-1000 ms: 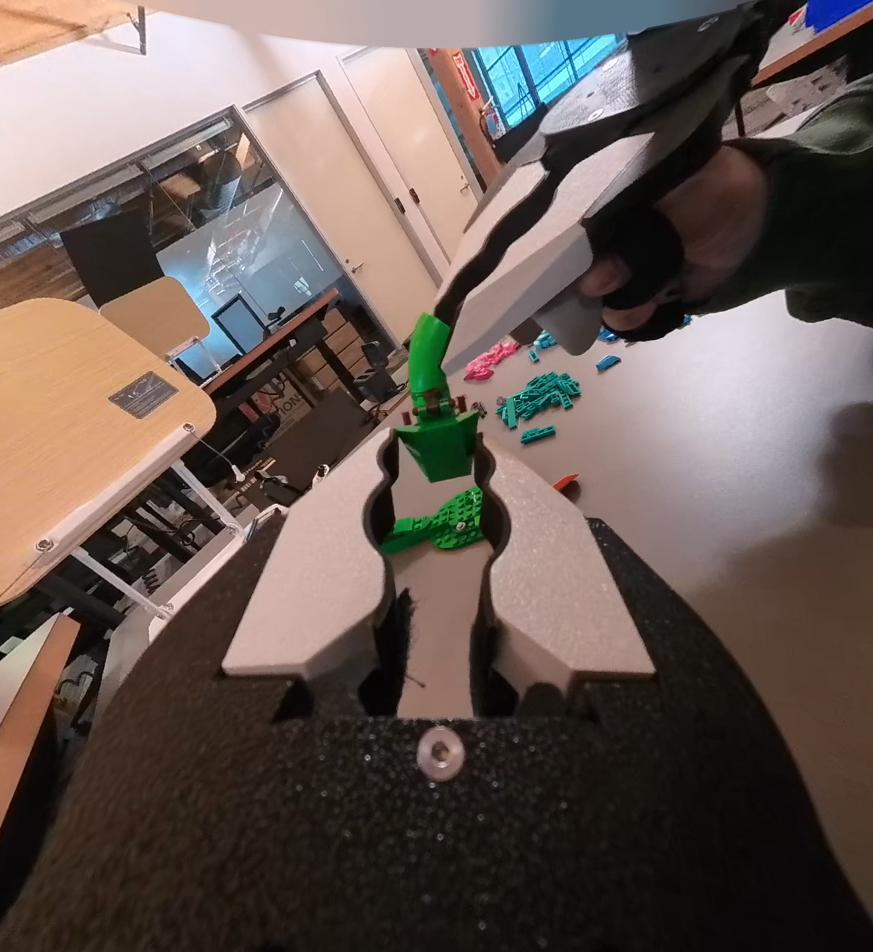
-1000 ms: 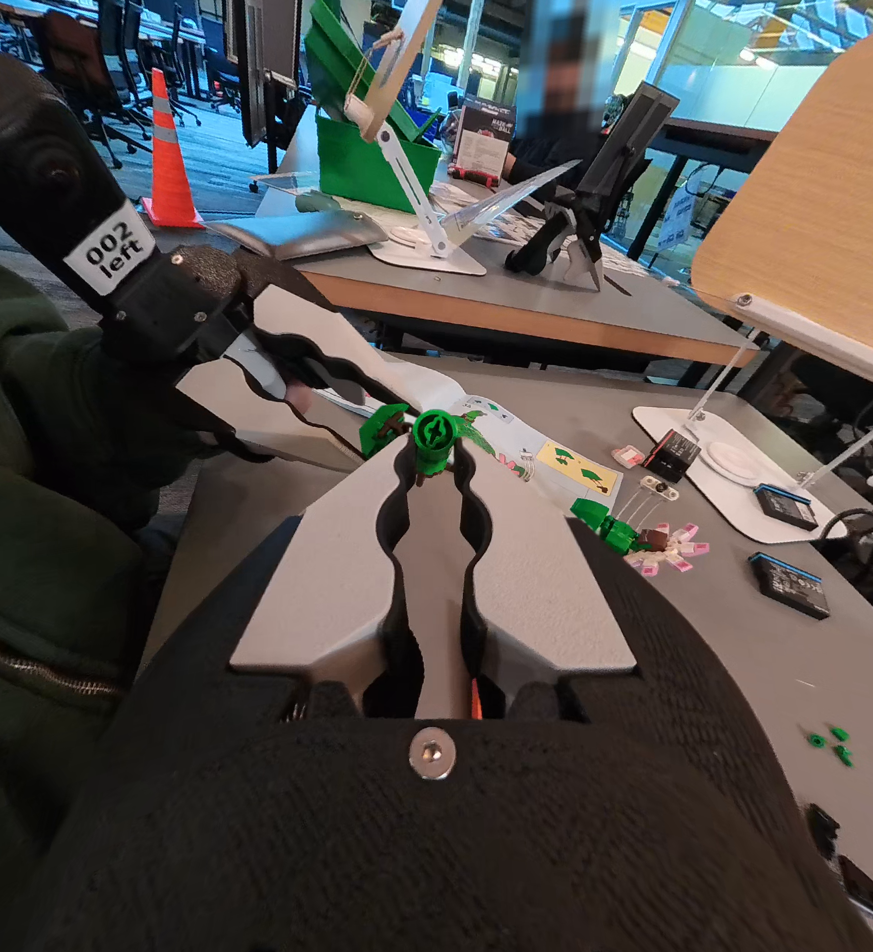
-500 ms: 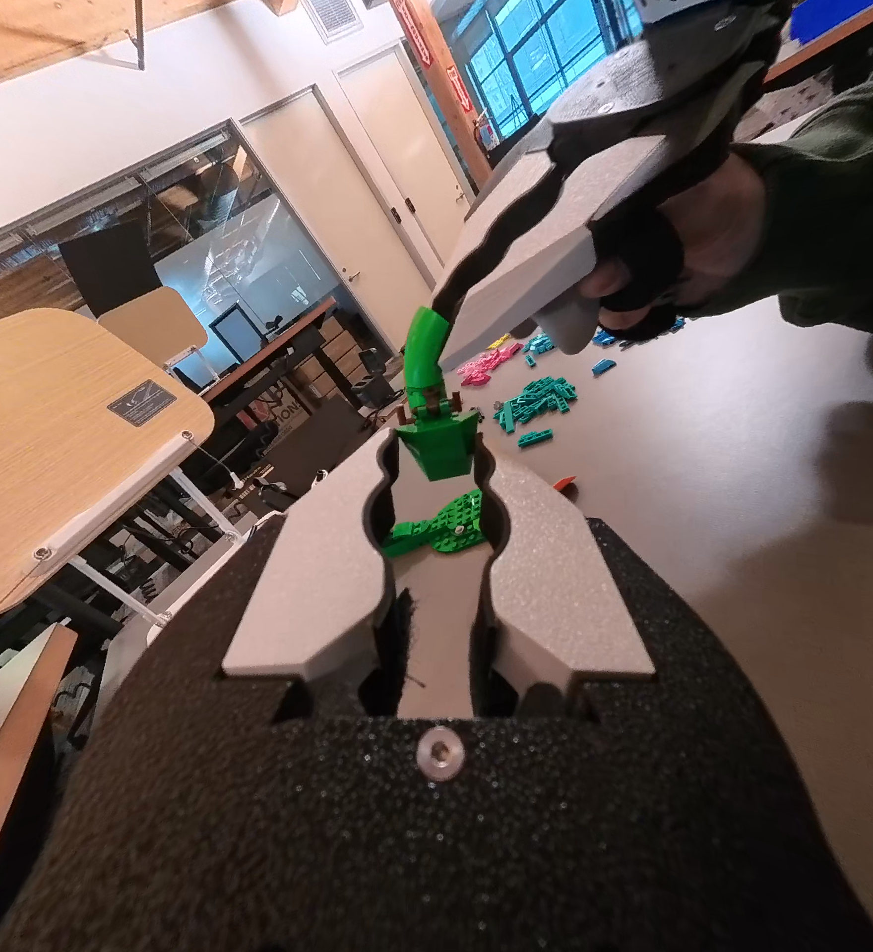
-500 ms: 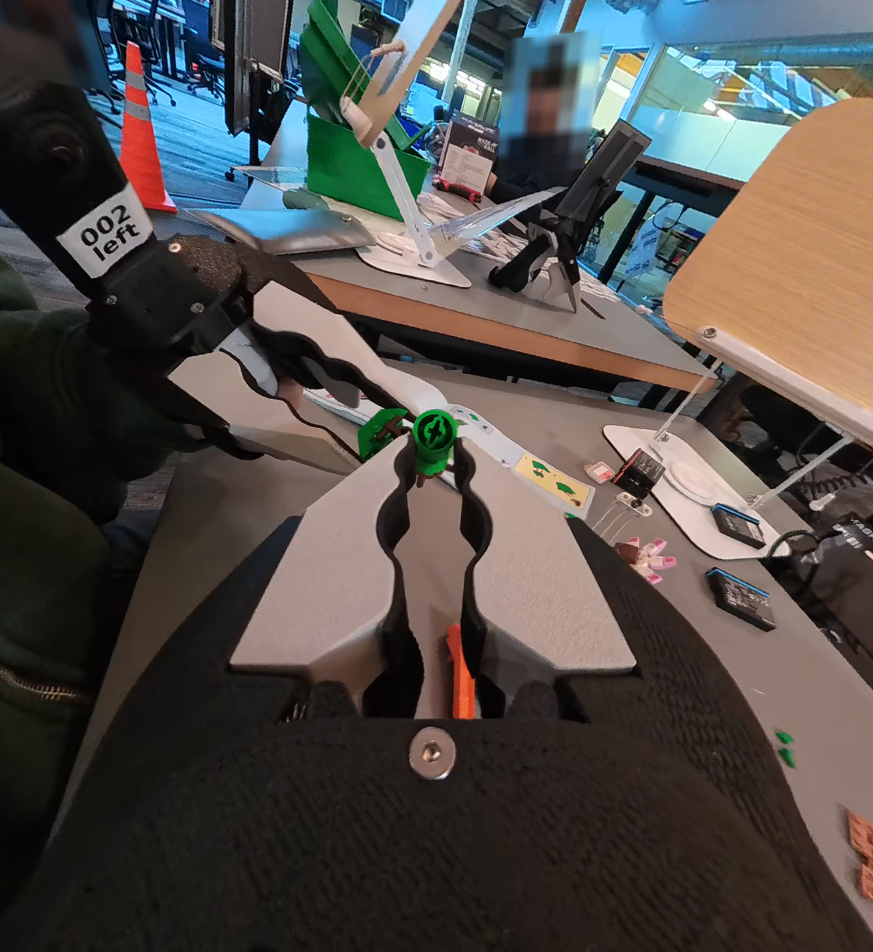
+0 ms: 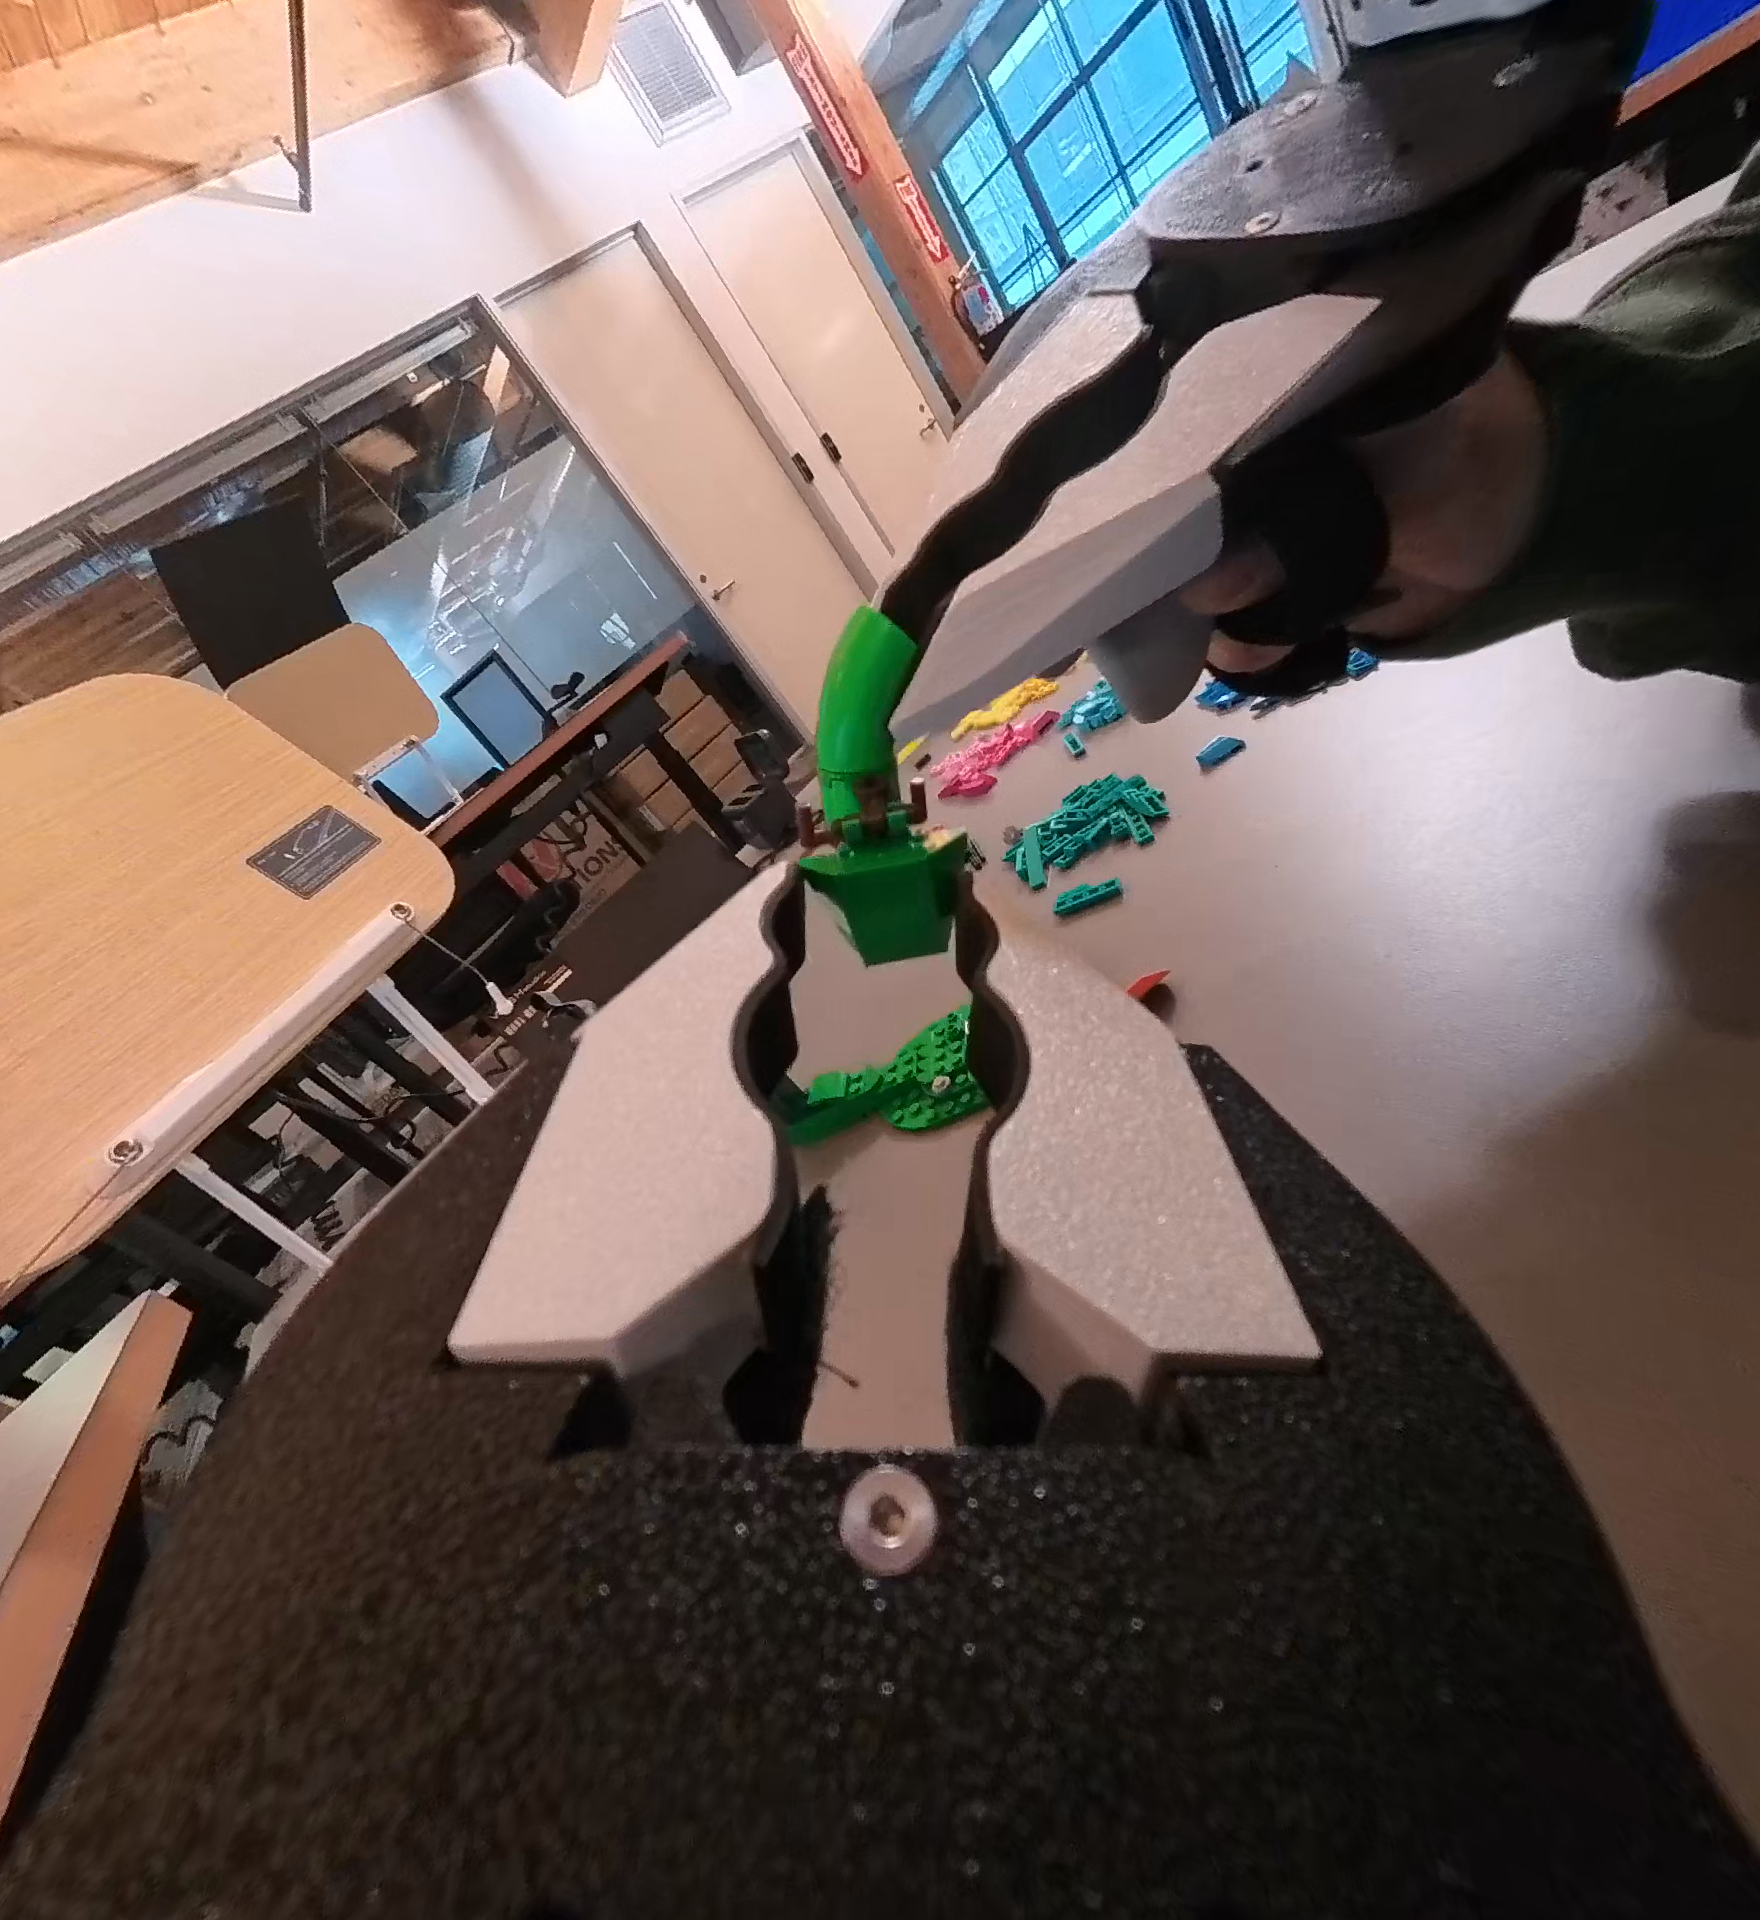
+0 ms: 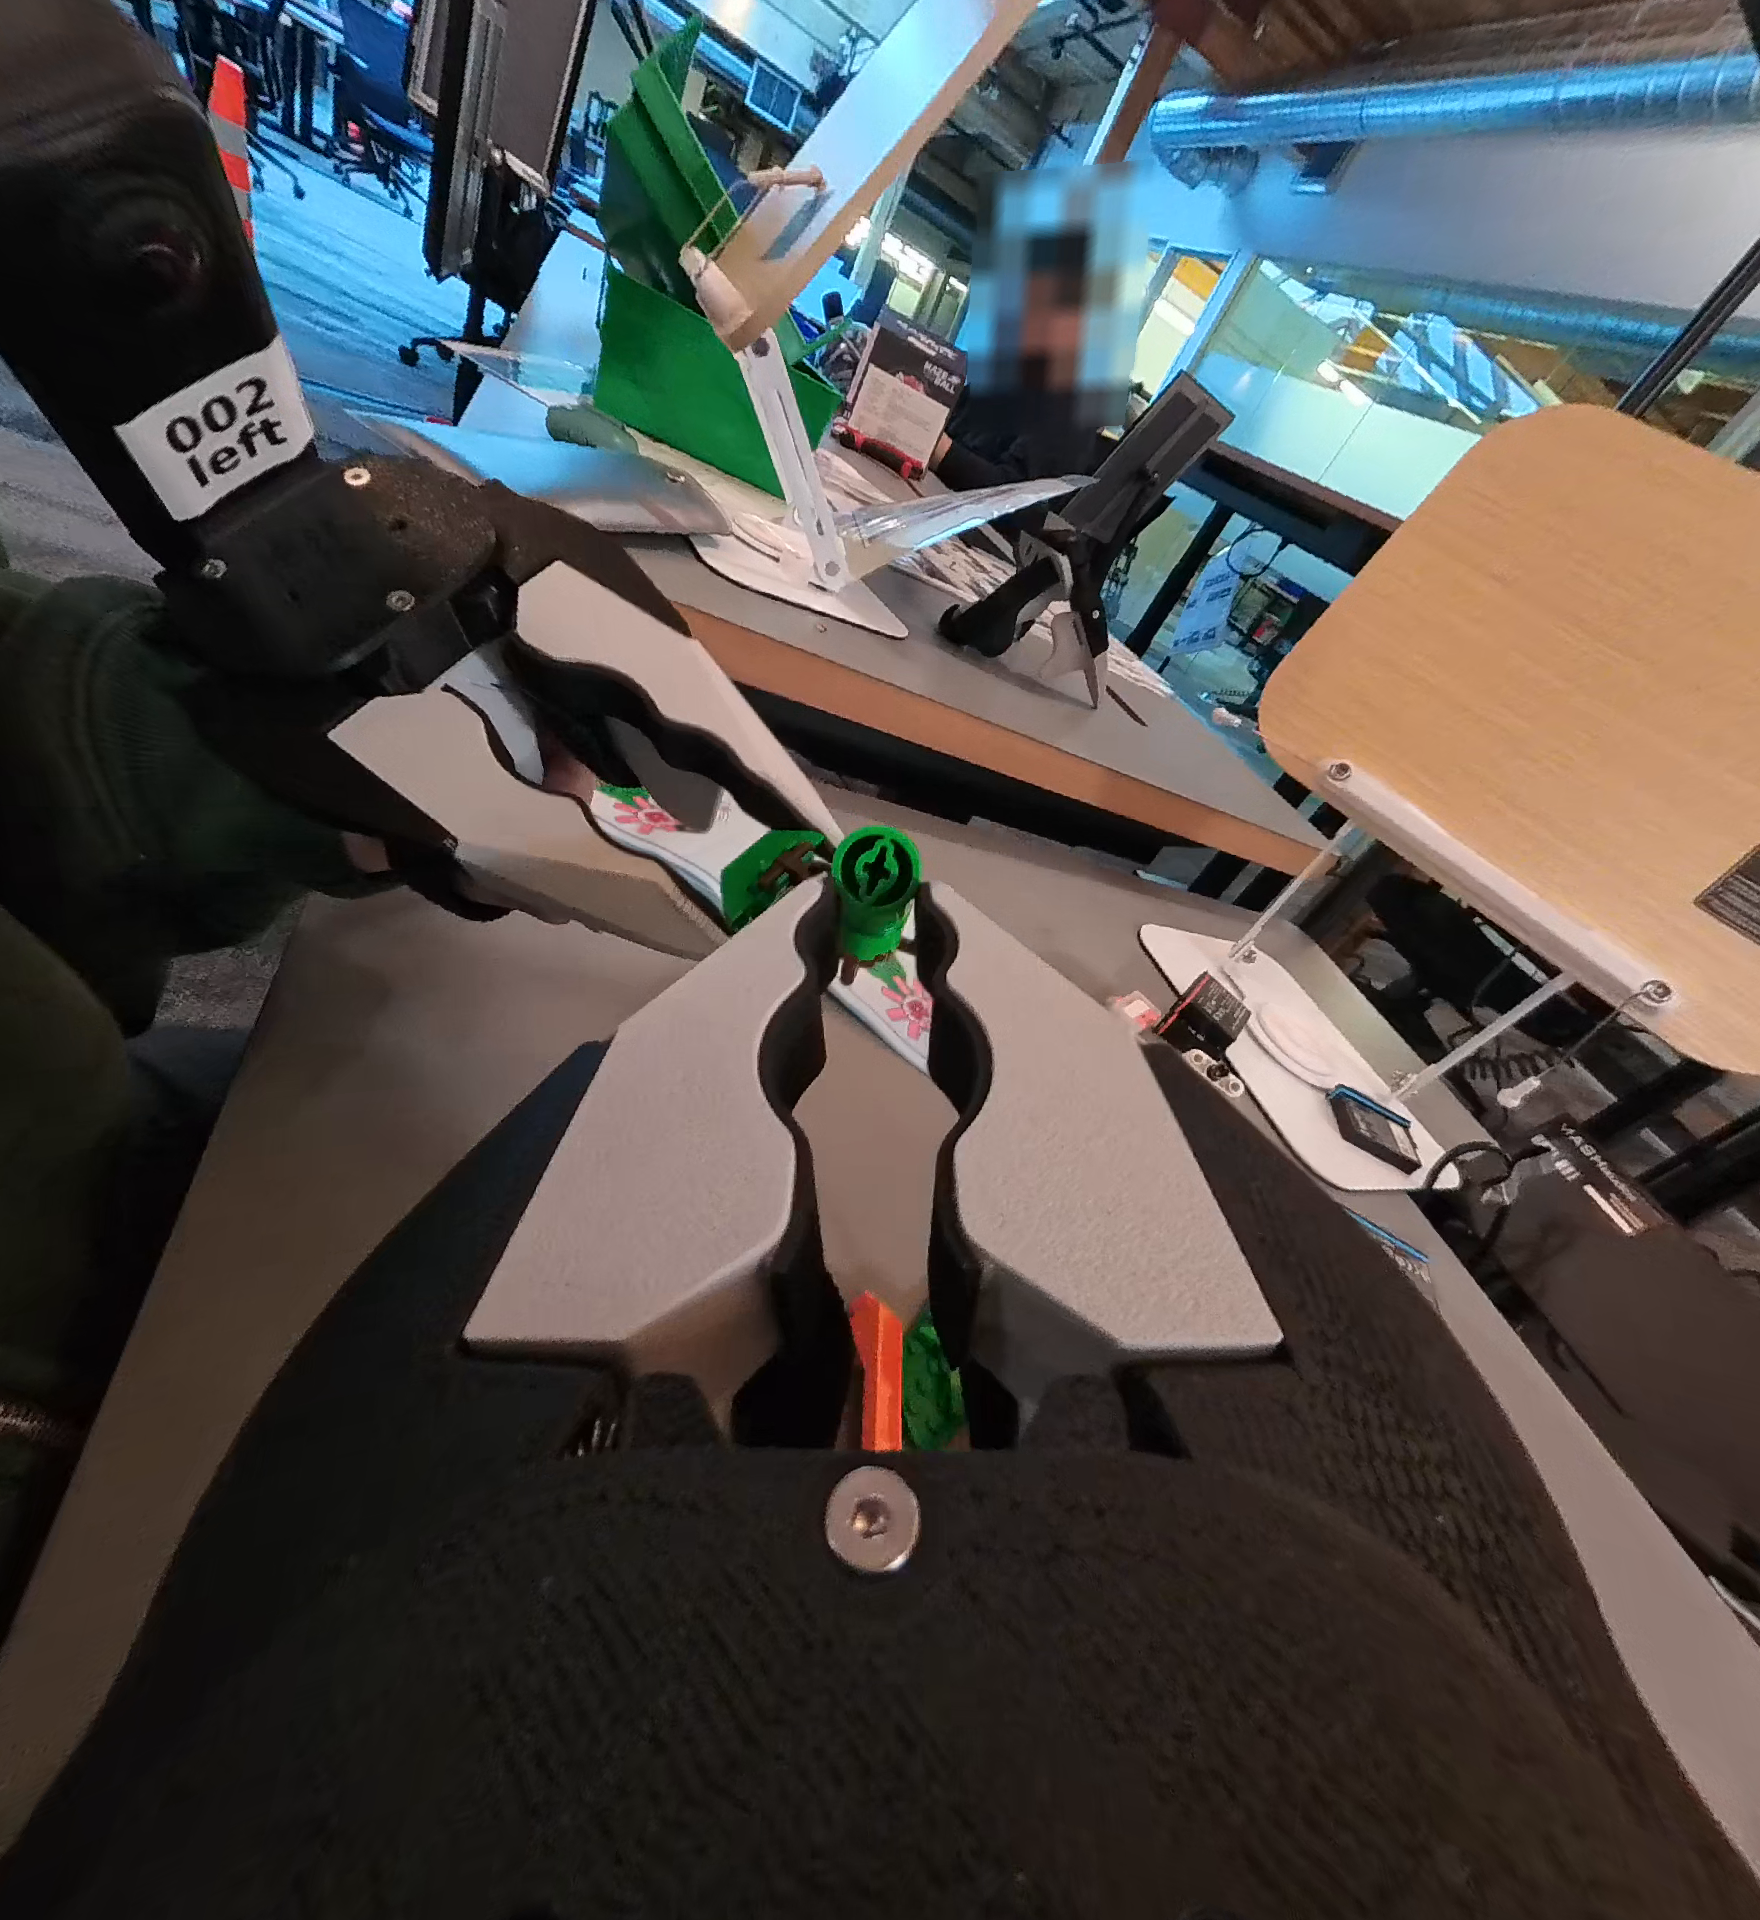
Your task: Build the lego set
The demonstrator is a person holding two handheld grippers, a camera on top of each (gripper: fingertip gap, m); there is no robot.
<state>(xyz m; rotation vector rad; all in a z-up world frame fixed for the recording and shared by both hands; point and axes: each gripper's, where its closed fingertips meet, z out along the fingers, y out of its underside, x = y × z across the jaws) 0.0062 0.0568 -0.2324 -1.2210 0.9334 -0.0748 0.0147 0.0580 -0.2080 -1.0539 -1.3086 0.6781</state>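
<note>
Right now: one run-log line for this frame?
phase: mid-air joining | left gripper: shut on green block | right gripper: shut on curved green stem | green plate: on table

Held above the table (image 5: 1375, 1039): green lego stem (image 5: 860, 707), curved, ringed by small brown pegs, joined to a green wedge block (image 5: 886, 909) below. On the table: green studded plate (image 5: 917, 1081) beneath the block; teal (image 5: 1084, 831), pink (image 5: 990, 753) and yellow (image 5: 1006, 707) piles beyond; orange piece (image 5: 1151, 982) beside the plate.
</note>
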